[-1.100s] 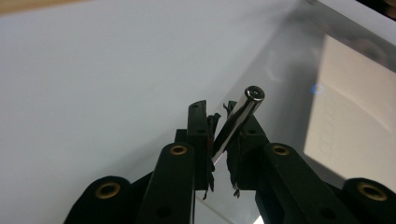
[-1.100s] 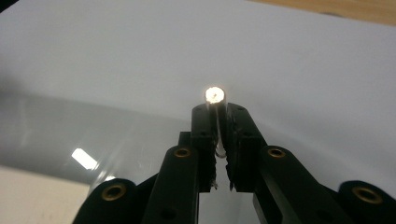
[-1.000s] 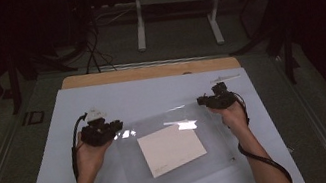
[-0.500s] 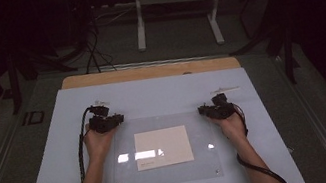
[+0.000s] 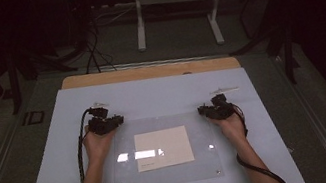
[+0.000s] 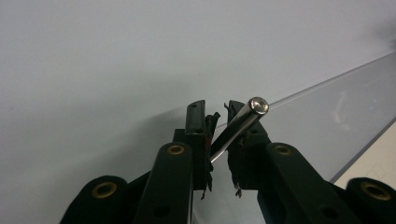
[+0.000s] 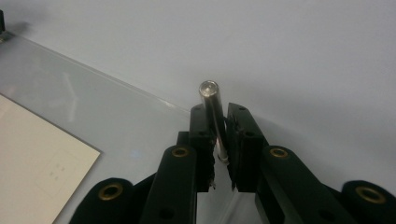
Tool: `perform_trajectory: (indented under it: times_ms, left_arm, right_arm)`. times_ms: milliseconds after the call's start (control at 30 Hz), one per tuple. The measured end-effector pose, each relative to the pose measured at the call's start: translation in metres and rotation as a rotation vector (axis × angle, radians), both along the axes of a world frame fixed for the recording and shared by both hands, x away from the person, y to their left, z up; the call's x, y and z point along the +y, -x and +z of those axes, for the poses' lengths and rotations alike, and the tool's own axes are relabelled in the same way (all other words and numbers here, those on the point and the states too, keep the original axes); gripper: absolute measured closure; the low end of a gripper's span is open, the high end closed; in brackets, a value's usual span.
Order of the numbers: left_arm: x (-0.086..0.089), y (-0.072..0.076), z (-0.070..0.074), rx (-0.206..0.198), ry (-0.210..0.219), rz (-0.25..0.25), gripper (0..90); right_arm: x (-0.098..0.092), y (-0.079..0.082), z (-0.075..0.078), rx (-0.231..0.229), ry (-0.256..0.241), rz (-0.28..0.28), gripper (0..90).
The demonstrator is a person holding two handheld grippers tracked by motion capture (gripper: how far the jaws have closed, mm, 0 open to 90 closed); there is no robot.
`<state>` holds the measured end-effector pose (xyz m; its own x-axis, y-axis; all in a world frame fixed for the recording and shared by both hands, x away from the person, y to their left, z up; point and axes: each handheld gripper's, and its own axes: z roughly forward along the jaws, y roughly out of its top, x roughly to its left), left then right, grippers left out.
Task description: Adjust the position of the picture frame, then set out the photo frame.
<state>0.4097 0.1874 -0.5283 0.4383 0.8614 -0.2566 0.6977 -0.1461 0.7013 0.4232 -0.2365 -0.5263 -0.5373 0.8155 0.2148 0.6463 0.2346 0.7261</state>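
High view. One clear acrylic sheet [image 5: 166, 167] lies flat on one pale blue table mat [image 5: 50, 157]; one cream paper card [image 5: 163, 148] sits under or within the sheet, near its middle. Two small fixings show at the sheet's near corners. Left gripper [image 5: 105, 124] sits at the sheet's far left corner, right gripper [image 5: 216, 109] at the far right corner; one hand behind each. One wooden table edge [image 5: 147, 71] runs beyond the mat. Jaw state cannot be read from here.

Left gripper view. One polished metal pin [image 6: 239, 128], tilted, with its round cap toward the camera, is held between the jaws, which stand narrow around its shaft. The sheet's edge runs just beside and behind it. Risks, as judged:
- the pin is gripped at a slant, so it may pivot or slip out if pulled
- a sideways tug may drag or lift the sheet corner and shift the card
- torn padding on the jaws may give poor hold

Right gripper view. One second metal pin [image 7: 214, 116], nearly upright, is clamped between the jaws, which stand closed on its shaft, at the sheet's corner. One corner of the card shows at lower left. Risks, as judged:
- uneven pulling between the two hands may twist the sheet
- a pin that drops may roll off across the mat

Count: grippers, two; pins held, two; near-corner fixings, two; sheet, one; card, one; mat, one.
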Motion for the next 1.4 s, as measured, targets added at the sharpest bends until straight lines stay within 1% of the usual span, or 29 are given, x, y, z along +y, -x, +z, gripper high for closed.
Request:
perform_trajectory:
  times_ms: [33,133,200,267,333,400,433,467,533,633,667,700,733,767,833,867,933,1033,1133,1167,1267,1300,1333,1400]
  left_arm:
    - [0.000,0.000,0.000,0.006,0.001,0.006,78.8]
    - [-0.001,0.001,0.000,-0.003,0.005,0.015,78.3]
    - [0.002,0.003,-0.004,-0.018,0.051,0.021,77.3]
    - [0.004,0.004,-0.005,-0.023,0.070,0.025,76.4]
    - [0.004,0.005,-0.005,-0.035,0.078,0.021,75.2]
    - [0.005,0.008,-0.002,-0.069,0.075,0.037,72.6]
    - [0.005,0.008,-0.002,-0.069,0.075,0.037,70.4]
    - [0.006,0.010,-0.001,-0.089,0.069,0.044,70.4]
    - [0.009,0.016,0.002,-0.139,0.079,0.042,68.5]
    - [0.013,0.021,0.004,-0.168,0.095,0.038,66.4]
    - [0.013,0.021,0.004,-0.168,0.095,0.038,66.3]
    - [0.015,0.023,0.005,-0.184,0.103,0.034,66.3]
    - [0.016,0.024,0.005,-0.192,0.099,0.027,65.3]
    - [0.016,0.025,0.006,-0.202,0.104,0.021,64.6]
    - [0.019,0.027,0.007,-0.225,0.115,0.019,63.8]
    - [0.020,0.028,0.007,-0.229,0.124,0.022,63.7]
    - [0.021,0.028,0.007,-0.229,0.125,0.025,63.7]
    - [0.022,0.029,0.005,-0.223,0.114,0.026,62.9]
    - [0.022,0.029,0.002,-0.222,0.101,0.016,61.6]
    - [0.022,0.029,0.002,-0.220,0.105,0.017,61.6]
    - [0.023,0.030,0.000,-0.224,0.106,0.013,60.8]
    - [0.023,0.030,0.000,-0.224,0.106,0.013,60.6]
    - [0.023,0.030,0.000,-0.223,0.103,0.014,60.5]
    - [0.023,0.030,-0.001,-0.222,0.100,0.014,60.5]
  right_arm:
    - [0.000,0.000,0.000,0.000,0.003,0.003,81.3]
    - [0.000,0.000,0.000,-0.002,0.000,0.004,81.1]
    - [-0.001,0.001,-0.003,-0.008,-0.013,0.003,80.7]
    - [-0.001,0.001,-0.004,-0.013,-0.014,0.007,80.7]
    - [-0.002,0.001,-0.004,-0.014,-0.014,0.010,80.7]
    - [-0.002,0.001,-0.004,-0.015,-0.012,0.013,80.7]
    - [-0.002,0.001,-0.004,-0.014,-0.013,0.012,80.7]
    - [-0.002,0.001,-0.004,-0.014,-0.013,0.012,80.7]
    - [-0.001,0.000,-0.004,-0.013,-0.015,0.012,80.7]
    - [-0.001,0.000,-0.004,-0.014,-0.013,0.014,80.6]
    - [-0.001,0.000,-0.004,-0.014,-0.013,0.014,80.6]
    - [-0.001,0.000,-0.004,-0.015,-0.012,0.014,80.6]
    - [-0.001,0.000,-0.004,-0.015,-0.010,0.015,80.7]
    - [-0.001,0.000,-0.004,-0.016,-0.007,0.016,80.8]
    - [-0.001,0.000,-0.003,-0.017,0.003,0.019,80.9]
    - [0.000,0.000,-0.003,-0.017,0.007,0.020,81.0]
    - [0.000,0.000,-0.002,-0.017,0.010,0.022,81.0]
    - [0.000,-0.001,-0.001,-0.019,0.021,0.030,81.0]
    - [0.001,0.000,0.000,-0.027,0.030,0.034,80.8]
    - [0.001,0.001,0.001,-0.036,0.035,0.034,80.7]
    - [-0.001,0.004,0.007,-0.076,0.020,0.033,79.8]
    - [-0.001,0.004,0.007,-0.076,0.020,0.033,79.8]
    - [-0.002,0.005,0.013,-0.097,0.024,0.037,79.3]
    - [-0.002,0.007,0.016,-0.114,0.050,0.048,79.4]
